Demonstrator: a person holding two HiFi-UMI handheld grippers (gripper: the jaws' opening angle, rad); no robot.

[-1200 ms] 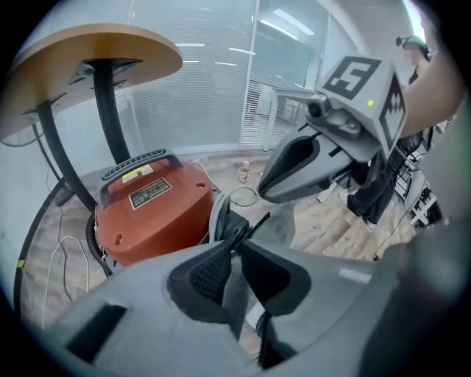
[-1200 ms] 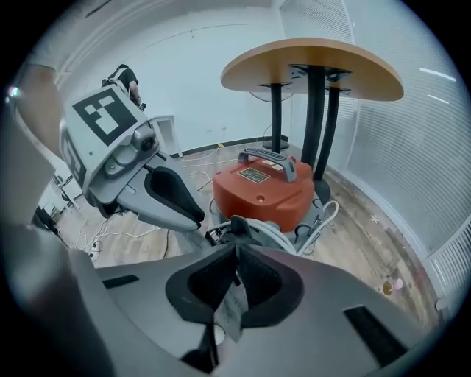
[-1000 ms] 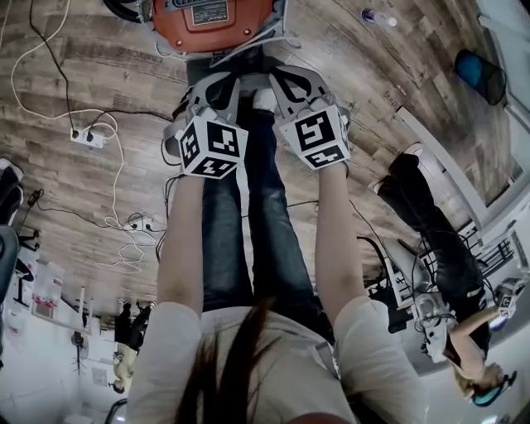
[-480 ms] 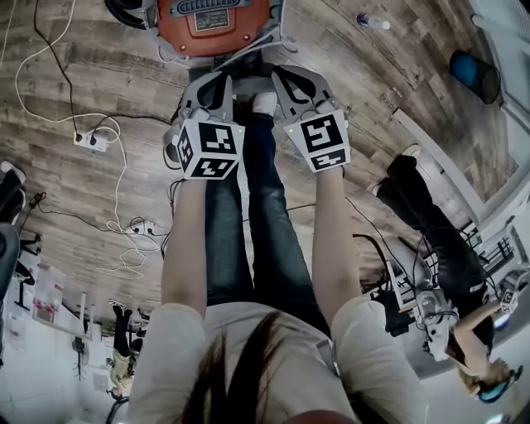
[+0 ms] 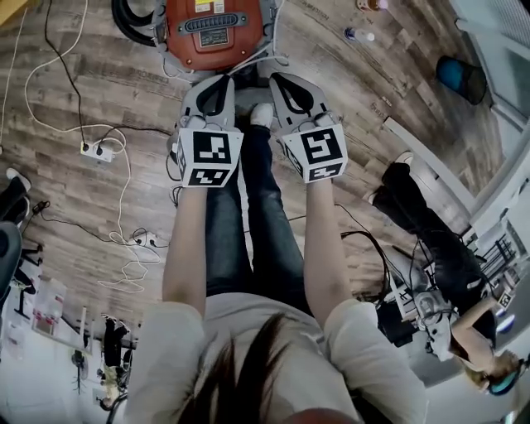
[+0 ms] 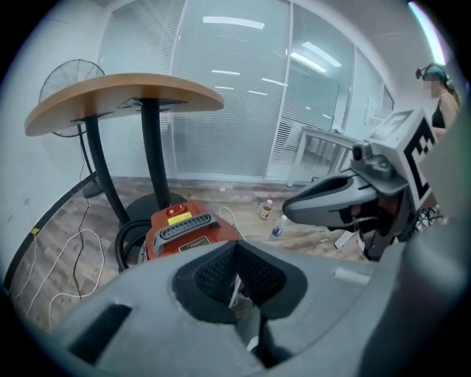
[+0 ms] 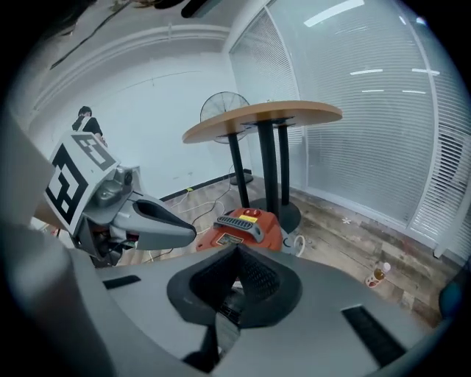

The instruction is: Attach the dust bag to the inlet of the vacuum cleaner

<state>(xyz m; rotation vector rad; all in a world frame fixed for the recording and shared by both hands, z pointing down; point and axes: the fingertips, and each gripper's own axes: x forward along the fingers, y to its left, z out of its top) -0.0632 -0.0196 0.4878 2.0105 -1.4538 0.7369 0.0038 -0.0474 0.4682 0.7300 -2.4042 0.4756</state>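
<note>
The orange vacuum cleaner (image 5: pixel 214 29) stands on the wooden floor just beyond both grippers; its black handle shows in the left gripper view (image 6: pixel 188 228) and the right gripper view (image 7: pixel 246 224). My left gripper (image 5: pixel 217 83) and right gripper (image 5: pixel 281 81) are held side by side above my legs, tips towards the vacuum. Each is shut on a thin pale edge: a white sliver of the dust bag (image 6: pixel 238 294) in the left jaws, a grey flap (image 7: pixel 225 328) in the right. A greyish piece (image 5: pixel 248 98) shows between the two grippers. Most of the bag is hidden.
A round wooden table (image 6: pixel 125 99) on black legs stands behind the vacuum, a fan (image 6: pixel 70 77) beyond it. A power strip (image 5: pixel 95 149) with white cables lies left, bottles (image 5: pixel 358 35) lie right of the vacuum, and a black hose (image 5: pixel 132 16) curls beside it. Another person (image 5: pixel 431 248) sits at right.
Both grippers have risen together, staying side by side and shut. More of the orange vacuum now shows at the top of the head view.
</note>
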